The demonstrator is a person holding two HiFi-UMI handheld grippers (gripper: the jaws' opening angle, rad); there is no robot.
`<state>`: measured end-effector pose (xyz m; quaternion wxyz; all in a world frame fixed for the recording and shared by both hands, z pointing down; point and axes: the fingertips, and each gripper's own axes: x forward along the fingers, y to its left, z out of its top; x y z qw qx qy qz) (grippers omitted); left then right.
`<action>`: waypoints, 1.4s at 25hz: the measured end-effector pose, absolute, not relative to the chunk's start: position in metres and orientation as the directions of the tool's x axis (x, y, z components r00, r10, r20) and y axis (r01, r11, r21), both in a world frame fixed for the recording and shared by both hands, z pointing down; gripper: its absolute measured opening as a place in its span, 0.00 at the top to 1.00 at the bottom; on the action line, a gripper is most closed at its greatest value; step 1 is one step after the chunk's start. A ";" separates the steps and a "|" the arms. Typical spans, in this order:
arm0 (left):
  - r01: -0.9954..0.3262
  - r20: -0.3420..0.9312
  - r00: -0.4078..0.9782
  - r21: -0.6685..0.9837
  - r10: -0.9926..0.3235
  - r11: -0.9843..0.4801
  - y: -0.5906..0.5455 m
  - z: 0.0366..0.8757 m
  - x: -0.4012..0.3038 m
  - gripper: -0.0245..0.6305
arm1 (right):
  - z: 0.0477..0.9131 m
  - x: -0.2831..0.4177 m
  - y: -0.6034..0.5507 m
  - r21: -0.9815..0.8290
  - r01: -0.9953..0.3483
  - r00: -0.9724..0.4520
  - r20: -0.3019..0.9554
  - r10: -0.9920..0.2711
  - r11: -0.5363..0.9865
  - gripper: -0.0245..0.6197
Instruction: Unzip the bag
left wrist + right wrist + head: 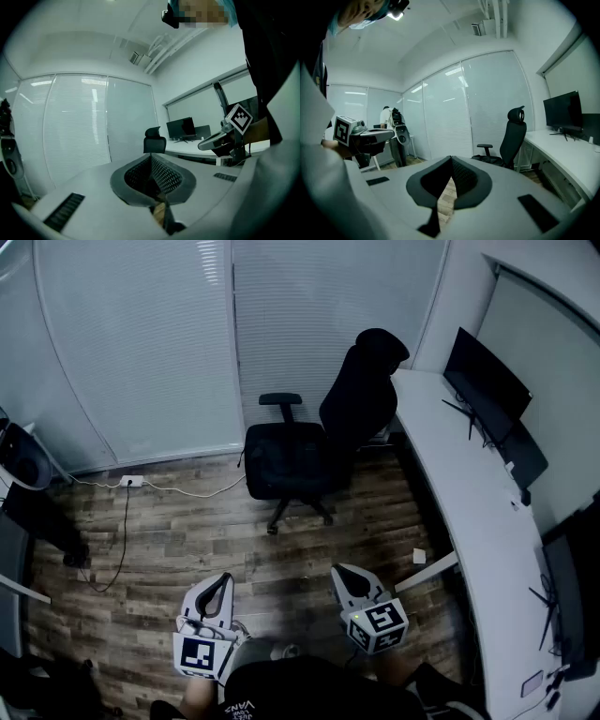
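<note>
Far off to the left of the left gripper (224, 577), a power socket (131, 481) is lying on the wooden floor (187, 540), with cables trailing from it. The left gripper is hanging low in front of the person's black shirt (281, 690) and pointing ahead. Its jaws are pressing together at the tips with nothing between them.

Ahead of both grippers, and roughly between their lines of aim, a black office chair (300, 460) is standing on the floor. A wall of closed white blinds (141, 343) is rising behind it.

The right gripper (338, 569) is hanging just beside the left one, at about the same height and apart from it. Its jaws are likewise squeezing shut on nothing, and only floor is showing past them. In the right gripper view, a person (386, 117) is standing by the blinds, far beyond the left gripper.

To the right of the right gripper, a long white desk (469, 521) is curving along the wall. A dark monitor (487, 381) is standing on its far end, well ahead of that gripper.

No view is showing the bag, so its place relative to either gripper cannot be told.
</note>
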<state>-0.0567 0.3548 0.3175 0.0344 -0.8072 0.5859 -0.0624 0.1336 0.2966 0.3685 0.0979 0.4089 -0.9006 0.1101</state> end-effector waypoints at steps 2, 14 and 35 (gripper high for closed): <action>-0.941 0.062 0.308 -0.124 -0.949 -0.314 0.356 0.319 -0.056 0.93 | 0.369 0.132 0.299 -0.129 -0.749 -0.658 0.261 -0.706 0.651 0.90; -0.924 0.120 0.351 -0.116 -0.929 -0.364 0.320 0.344 -0.071 0.92 | 0.378 0.103 0.263 -0.220 -0.705 -0.709 0.227 -0.668 0.674 0.89; -0.827 0.207 0.523 -0.111 -0.827 -0.551 0.138 0.386 -0.181 0.68 | 0.406 -0.013 0.105 -0.269 -0.808 -0.588 0.292 -0.755 0.525 0.70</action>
